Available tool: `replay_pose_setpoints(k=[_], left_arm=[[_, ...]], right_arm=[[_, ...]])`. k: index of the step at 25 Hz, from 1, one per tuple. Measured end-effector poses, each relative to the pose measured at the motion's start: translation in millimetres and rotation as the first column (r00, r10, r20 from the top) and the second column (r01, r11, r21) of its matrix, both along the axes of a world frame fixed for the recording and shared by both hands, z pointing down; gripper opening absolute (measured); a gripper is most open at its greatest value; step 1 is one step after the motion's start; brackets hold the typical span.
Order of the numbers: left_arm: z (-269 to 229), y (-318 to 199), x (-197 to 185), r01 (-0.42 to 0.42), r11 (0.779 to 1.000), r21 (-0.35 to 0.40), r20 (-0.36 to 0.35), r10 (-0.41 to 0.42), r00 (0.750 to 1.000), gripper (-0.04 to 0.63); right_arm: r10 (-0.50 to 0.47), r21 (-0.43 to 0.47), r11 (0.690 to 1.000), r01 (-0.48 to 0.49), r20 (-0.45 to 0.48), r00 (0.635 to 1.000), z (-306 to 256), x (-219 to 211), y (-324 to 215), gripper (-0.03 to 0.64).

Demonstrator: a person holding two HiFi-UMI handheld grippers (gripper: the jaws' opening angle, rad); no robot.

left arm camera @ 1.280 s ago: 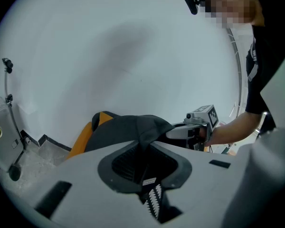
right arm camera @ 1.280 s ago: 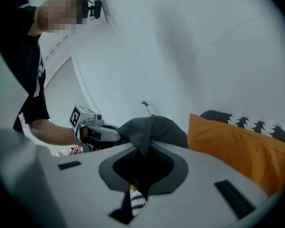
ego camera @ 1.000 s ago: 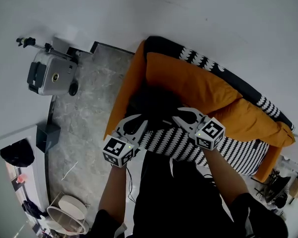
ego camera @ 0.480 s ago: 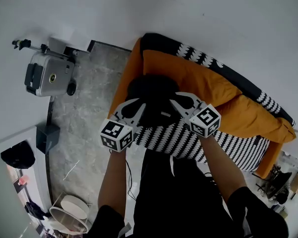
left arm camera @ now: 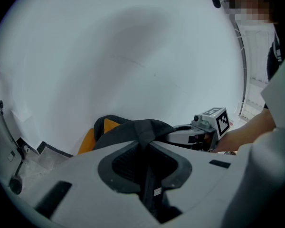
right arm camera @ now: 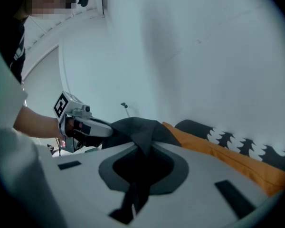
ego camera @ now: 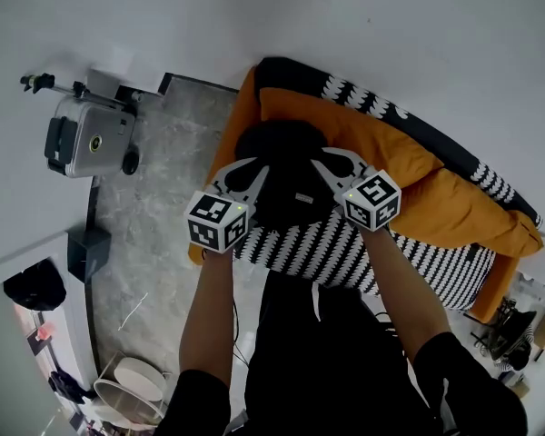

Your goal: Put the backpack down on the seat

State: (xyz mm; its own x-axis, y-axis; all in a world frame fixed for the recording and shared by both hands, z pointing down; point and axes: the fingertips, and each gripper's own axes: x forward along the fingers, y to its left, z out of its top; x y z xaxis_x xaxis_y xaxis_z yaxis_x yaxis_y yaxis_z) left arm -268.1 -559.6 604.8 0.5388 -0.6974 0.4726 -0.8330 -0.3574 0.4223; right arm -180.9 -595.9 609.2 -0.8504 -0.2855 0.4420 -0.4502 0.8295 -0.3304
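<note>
While both tongs are biting black fabric, here's the count: one backpack (ego camera: 282, 163), two grippers, one sofa (ego camera: 229, 153).

- left gripper (ego camera: 245, 176): jaws nearly together, pinched on a fold of the backpack. Its own view shows a black strap running down through the jaw gap.
- right gripper (ego camera: 331, 167): jaws drawn tight on another fold of the same bag, with black webbing hanging between them.
- The grippers sit on opposite sides of the bag, facing each other. Each one shows in the other's view.
- The backpack hangs between them at the sofa's left end, over the seat, in front of the orange cushion (ego camera: 391, 166). Can't tell whether its bottom touches the seat.

Surface: the seat carries one black-and-white patterned throw (ego camera: 345, 257), and there's one long orange cushion along the back. The backrest top is black with the same white pattern.

Room:
- plain white wall (ego camera: 391, 25)
- grey marbled floor (ego camera: 154, 207)
- one grey hard case on wheels (ego camera: 84, 136) by the wall, well apart from the sofa
- one small black box (ego camera: 86, 251) on the floor
- one dark bundle (ego camera: 32, 280) at the left edge
- one round white object (ego camera: 132, 380) bottom left
</note>
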Motion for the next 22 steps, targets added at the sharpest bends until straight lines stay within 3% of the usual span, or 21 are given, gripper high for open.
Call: replay_pose_setpoints(k=[22], left_arm=[[20,-39,-3,-0.029,0.999,-0.036,0.069,0.031,0.997,0.056]], right_arm=[[0.049,0.035,0.998,-0.047,-0.062,0.997,20,0,-33,0.032]])
